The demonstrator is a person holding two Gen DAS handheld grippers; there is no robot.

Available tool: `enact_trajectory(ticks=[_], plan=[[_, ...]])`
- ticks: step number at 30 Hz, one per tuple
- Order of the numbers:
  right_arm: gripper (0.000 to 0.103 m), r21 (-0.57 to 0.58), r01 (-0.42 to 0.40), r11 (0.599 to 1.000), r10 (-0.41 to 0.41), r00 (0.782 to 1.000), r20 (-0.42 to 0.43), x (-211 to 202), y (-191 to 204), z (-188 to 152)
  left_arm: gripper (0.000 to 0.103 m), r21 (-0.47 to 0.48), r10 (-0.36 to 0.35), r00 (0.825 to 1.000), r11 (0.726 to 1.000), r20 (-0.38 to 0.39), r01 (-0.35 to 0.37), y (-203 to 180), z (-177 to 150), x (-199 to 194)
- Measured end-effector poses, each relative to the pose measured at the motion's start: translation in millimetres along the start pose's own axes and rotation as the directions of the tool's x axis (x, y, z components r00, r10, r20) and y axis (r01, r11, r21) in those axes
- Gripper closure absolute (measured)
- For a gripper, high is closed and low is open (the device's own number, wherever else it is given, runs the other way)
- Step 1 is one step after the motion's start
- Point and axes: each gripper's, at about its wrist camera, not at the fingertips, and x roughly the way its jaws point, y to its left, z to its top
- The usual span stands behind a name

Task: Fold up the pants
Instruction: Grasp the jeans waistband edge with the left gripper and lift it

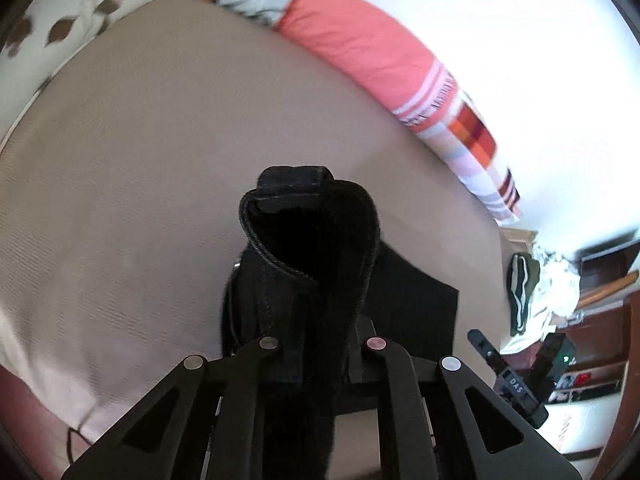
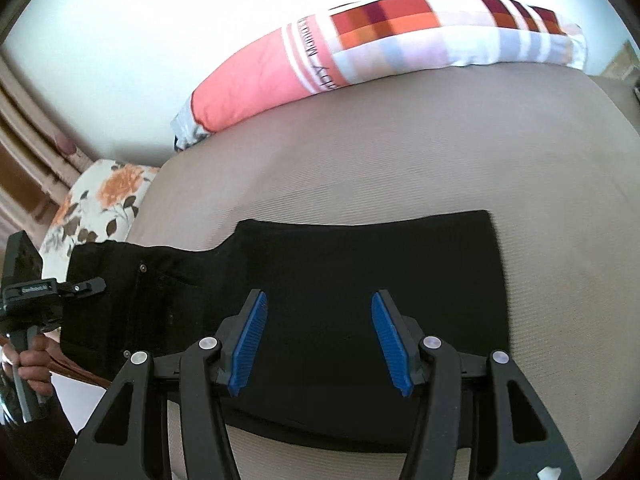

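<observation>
Black pants [image 2: 340,276] lie on the beige bed [image 2: 400,160], leg part flat to the right, waist end at the left. My left gripper [image 1: 316,344] is shut on the waistband of the pants [image 1: 312,240] and holds it lifted, so the cloth curls up in front of the camera and hides the fingertips. It also shows at the left of the right wrist view [image 2: 86,285], at the waist end. My right gripper [image 2: 318,340] is open and empty, hovering over the middle of the pants, blue pads [image 2: 250,344] apart. It shows in the left wrist view [image 1: 516,360] at lower right.
A long pink and checked pillow [image 2: 360,48] lies along the bed's far edge by the white wall. A floral pillow [image 2: 100,204] sits at the bed's left end. A pile of clothes [image 1: 536,296] and wooden furniture stand beyond the bed in the left wrist view.
</observation>
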Motion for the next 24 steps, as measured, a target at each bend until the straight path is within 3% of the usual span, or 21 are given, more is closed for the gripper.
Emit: enact_trajectory(ticks=[11,14,20,24], plan=[[0.050,0.107,-0.015,0.994,0.009,0.998,0.061,-33,-67,-8,0.091,0.116,-0.001,1.000,0.993,-0.009,0.002,-118,-21,87],[0.049,0.138,-0.027,0.990,0.018,0.998,0.066,-35,-80,-14,0.091,0.144,-0.009,1.000,0.989,-0.030,0.014,-136,-26,109],[0.049,0.184,-0.031,0.983,0.021,0.998,0.056,-28,-94,-21,0.090,0.224,0.094,0.992,0.972,-0.081,-0.073,-156,-49,165],[0.049,0.195,-0.033,0.980,0.024,0.998,0.050,-25,-99,-21,0.085,0.243,0.103,0.992,0.967,-0.076,-0.081,-157,-55,177]])
